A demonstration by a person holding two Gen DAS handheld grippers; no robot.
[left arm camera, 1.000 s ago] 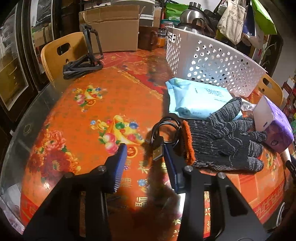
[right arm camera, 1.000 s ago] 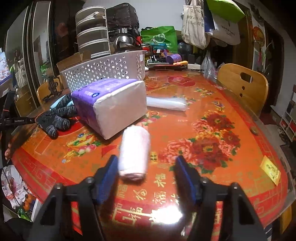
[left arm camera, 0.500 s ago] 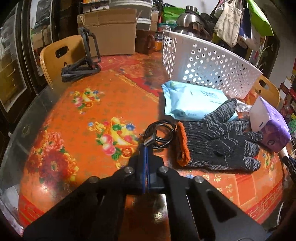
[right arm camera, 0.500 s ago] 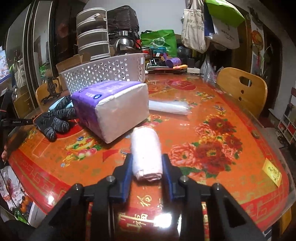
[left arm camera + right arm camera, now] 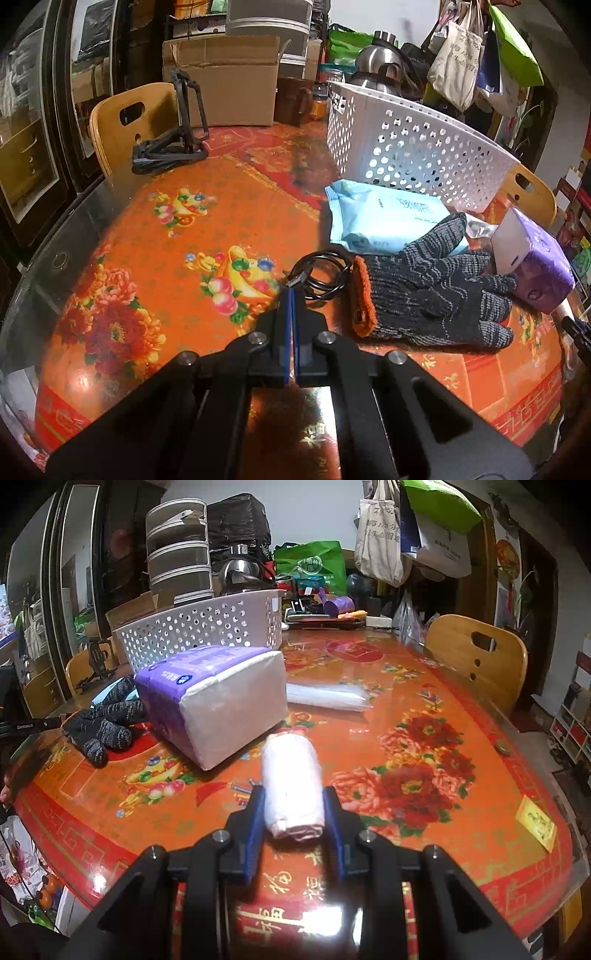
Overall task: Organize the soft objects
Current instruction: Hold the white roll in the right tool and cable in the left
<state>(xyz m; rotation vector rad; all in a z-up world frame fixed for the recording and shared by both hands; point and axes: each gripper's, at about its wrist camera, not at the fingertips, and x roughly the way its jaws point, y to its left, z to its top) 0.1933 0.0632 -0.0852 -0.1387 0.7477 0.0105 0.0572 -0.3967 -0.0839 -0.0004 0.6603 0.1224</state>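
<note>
Both angled down at the table: left gripper [image 5: 291, 295] pinches the black cable [image 5: 321, 273], right gripper [image 5: 293, 812] squeezes the white roll [image 5: 291, 779].

Grey-flecked glove [image 5: 436, 291] with orange cuff, white perforated basket [image 5: 413, 155]

A cardboard box [image 5: 225, 79] stands open at the far edge of the desk [image 5: 155, 236], with a black folding stand [image 5: 171, 147] in front of it beside a wooden chair [image 5: 127, 122]. A steel kettle [image 5: 380, 68] rises behind, and cloth tote bags [image 5: 456, 66] hang at the upper right. From the right wrist view, stacked round containers [image 5: 179, 563] and a green bag [image 5: 312, 566] sit at the back; another wooden chair [image 5: 476, 657] stands at the right edge, near a small yellow card [image 5: 537, 821].
</note>
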